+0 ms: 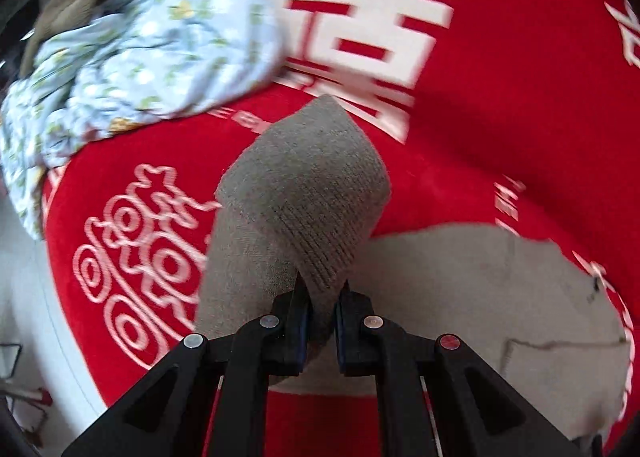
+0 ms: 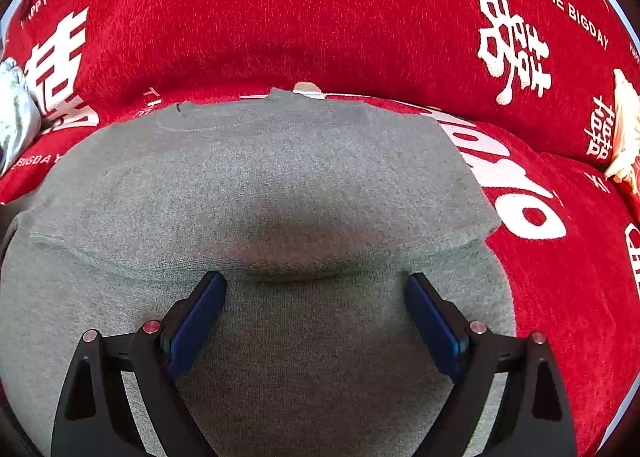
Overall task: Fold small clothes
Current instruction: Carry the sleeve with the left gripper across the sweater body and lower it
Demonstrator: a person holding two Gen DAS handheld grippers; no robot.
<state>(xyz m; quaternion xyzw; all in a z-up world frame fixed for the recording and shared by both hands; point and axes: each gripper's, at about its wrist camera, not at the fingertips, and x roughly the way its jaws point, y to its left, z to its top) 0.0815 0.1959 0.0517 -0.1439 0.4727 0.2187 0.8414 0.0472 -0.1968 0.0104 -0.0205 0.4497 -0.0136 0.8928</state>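
Left wrist view: floral cloth (image 1: 132, 57) upper left is motion-blurred, and the brown item (image 1: 76, 1) behind it is mostly hidden, can't ID. My grey sweater (image 2: 256, 185) runs off the bottom edge in right wrist view. Cream thing (image 2: 624, 129) at right edge is cut off.

The left wrist view looks steeply down along its tongs (image 1: 322, 299) from close above a grey knit sweater (image 1: 304, 193), whose sleeve fills the middle of the picture; the red sofa cover (image 1: 500, 105) with white characters runs behind, blurred, and a floral cloth bundle (image 1: 132, 57) lies at upper left. The right wrist view also tilts down, from close over the sweater (image 2: 256, 185) spread flat, facing the sofa's backrest (image 2: 304, 17). Both views share the sweater, the red cover and the floral bundle (image 2: 14, 109), seen at the right view's left edge.
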